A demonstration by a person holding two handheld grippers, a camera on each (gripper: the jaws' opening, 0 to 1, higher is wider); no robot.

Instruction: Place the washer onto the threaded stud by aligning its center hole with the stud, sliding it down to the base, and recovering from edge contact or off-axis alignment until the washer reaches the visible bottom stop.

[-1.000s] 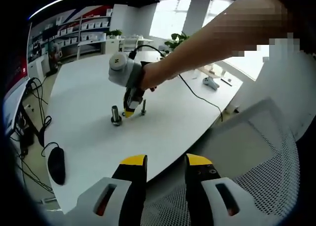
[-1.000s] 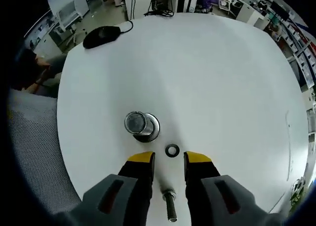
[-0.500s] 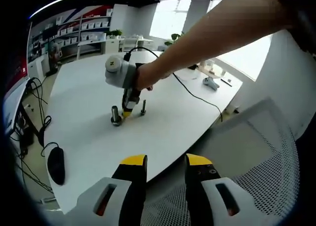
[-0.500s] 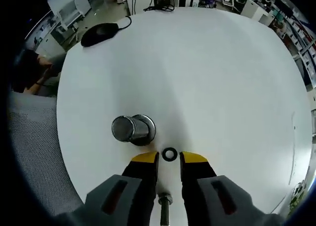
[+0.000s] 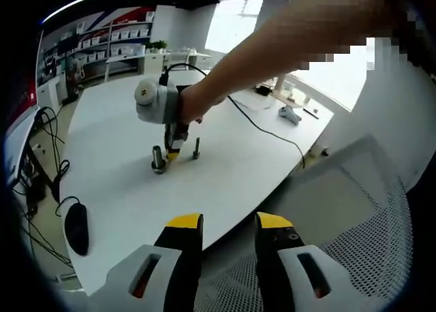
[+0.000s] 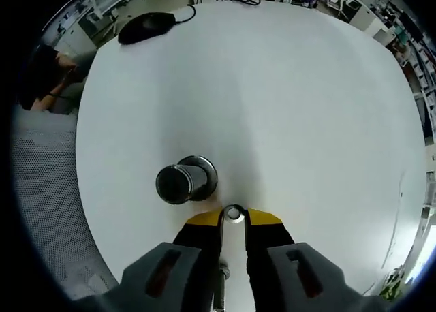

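In the left gripper view, shelving with white bins (image 5: 119, 43) stands along the far left wall of the room, and dark cables (image 5: 42, 169) hang down beside the left edge of the white table (image 5: 122, 203). A black mouse (image 5: 76, 228) lies near the table's near-left edge. Near the middle of the table stands a short metal cylinder (image 5: 159, 159), with the threaded stud (image 5: 196, 148) upright just beside it to the right. The right gripper (image 5: 173, 148) points down between the two, held by a person's hand (image 5: 187, 104); a black cable (image 5: 272, 131) runs from it across the table to the right. Bright windows (image 5: 327, 87) close the far right side. A white mesh chair (image 5: 354, 230) sits at the lower right. The left gripper (image 5: 228, 223) hangs off the table edge above the chair, jaws parted with nothing between them.

In the right gripper view, the mouse (image 6: 144, 27) lies at the upper left of the table (image 6: 306, 107). The cylinder (image 6: 182, 181) stands left of centre. The washer (image 6: 234, 213) lies flat on the table, between the yellow tips of the right gripper (image 6: 234, 219). The jaws stand narrow on either side of it; whether they press it cannot be told. The stud (image 6: 220, 288) shows between the jaws, below the washer.
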